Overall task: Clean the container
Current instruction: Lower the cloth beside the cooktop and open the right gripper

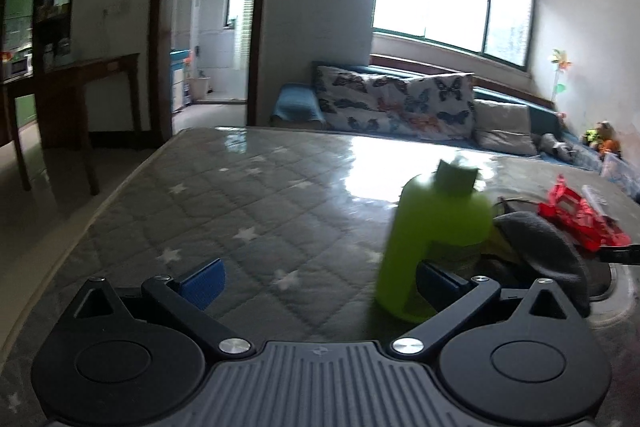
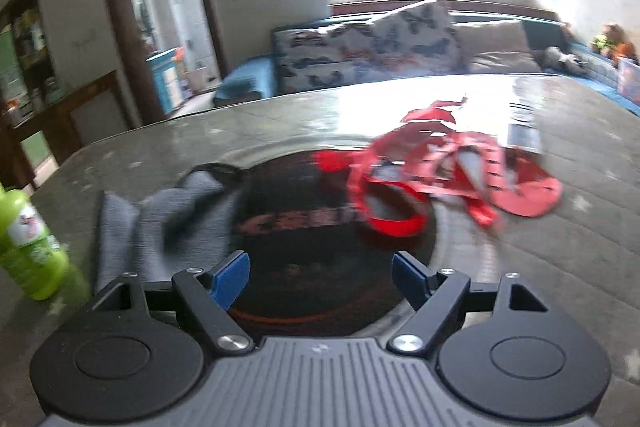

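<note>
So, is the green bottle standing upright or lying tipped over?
Upright. The green bottle stands on its base on the mattress, cap uppermost, in both views.

One green bottle stands on the quilted mattress, and the right wrist view shows the same single bottle at its left edge. One grey cloth lies over the rim of one round dark container. One heap of red wrapping lies on and beside that container; how many pieces it holds cannot be told through the blur. Behind the mattress, one butterfly-print pillow and one plain grey pillow lean on one blue sofa. One dark wooden side table stands by the wall.
</note>
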`<action>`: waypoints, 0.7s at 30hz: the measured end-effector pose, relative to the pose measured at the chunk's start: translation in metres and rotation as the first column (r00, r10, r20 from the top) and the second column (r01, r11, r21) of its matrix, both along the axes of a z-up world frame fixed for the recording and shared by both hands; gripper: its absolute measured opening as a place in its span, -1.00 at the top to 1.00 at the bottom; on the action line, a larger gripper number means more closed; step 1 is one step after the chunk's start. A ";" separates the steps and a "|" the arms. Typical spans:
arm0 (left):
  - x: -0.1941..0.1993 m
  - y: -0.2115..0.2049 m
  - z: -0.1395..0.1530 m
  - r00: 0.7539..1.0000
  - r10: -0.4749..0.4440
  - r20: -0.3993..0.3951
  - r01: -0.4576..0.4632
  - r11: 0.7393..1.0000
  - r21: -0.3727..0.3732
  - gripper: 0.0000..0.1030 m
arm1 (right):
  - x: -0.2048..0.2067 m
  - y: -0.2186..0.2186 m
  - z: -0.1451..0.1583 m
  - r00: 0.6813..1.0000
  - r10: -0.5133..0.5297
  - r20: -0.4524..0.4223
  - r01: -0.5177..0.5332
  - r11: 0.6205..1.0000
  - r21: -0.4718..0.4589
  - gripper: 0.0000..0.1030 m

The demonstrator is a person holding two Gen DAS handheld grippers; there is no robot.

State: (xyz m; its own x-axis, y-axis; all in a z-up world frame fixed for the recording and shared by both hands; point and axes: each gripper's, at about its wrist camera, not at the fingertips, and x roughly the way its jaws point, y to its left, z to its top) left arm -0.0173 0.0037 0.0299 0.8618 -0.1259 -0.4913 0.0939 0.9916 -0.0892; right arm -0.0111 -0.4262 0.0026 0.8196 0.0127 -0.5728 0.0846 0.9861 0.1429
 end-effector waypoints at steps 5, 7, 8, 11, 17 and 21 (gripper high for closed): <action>0.012 0.012 -0.011 0.996 0.075 -0.037 -0.075 0.997 0.011 -1.00 | -0.002 -0.024 -0.007 0.998 -0.069 -0.010 0.069 0.998 -0.001 -0.60; 0.018 0.017 -0.015 0.993 0.103 -0.051 -0.103 0.995 0.010 -1.00 | -0.001 -0.028 -0.010 0.996 -0.086 -0.014 0.086 0.996 -0.006 -0.60; 0.020 0.020 -0.017 0.992 0.115 -0.057 -0.115 0.993 0.009 -1.00 | 0.000 -0.030 -0.011 0.996 -0.090 -0.016 0.090 0.996 -0.007 -0.60; 0.028 0.025 -0.020 0.987 0.145 -0.074 -0.145 0.989 0.012 -1.00 | 0.003 -0.034 -0.015 0.995 -0.094 -0.018 0.094 0.995 -0.021 -0.61; 0.044 0.033 -0.022 0.980 0.180 -0.089 -0.179 0.984 0.013 -1.00 | 0.016 -0.040 -0.014 0.995 -0.102 -0.012 0.102 0.995 -0.010 -0.62; 0.059 0.036 -0.022 0.981 0.172 -0.087 -0.171 0.985 0.012 -1.00 | 0.029 -0.040 -0.014 0.994 -0.105 -0.004 0.105 0.994 -0.042 -0.62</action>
State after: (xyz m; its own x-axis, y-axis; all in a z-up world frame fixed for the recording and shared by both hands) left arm 0.0418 0.0395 0.0083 0.8239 0.0223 -0.5663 -0.0855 0.9927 -0.0854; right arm 0.0176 -0.4663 -0.0113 0.8114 -0.0972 -0.5764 0.1886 0.9769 0.1007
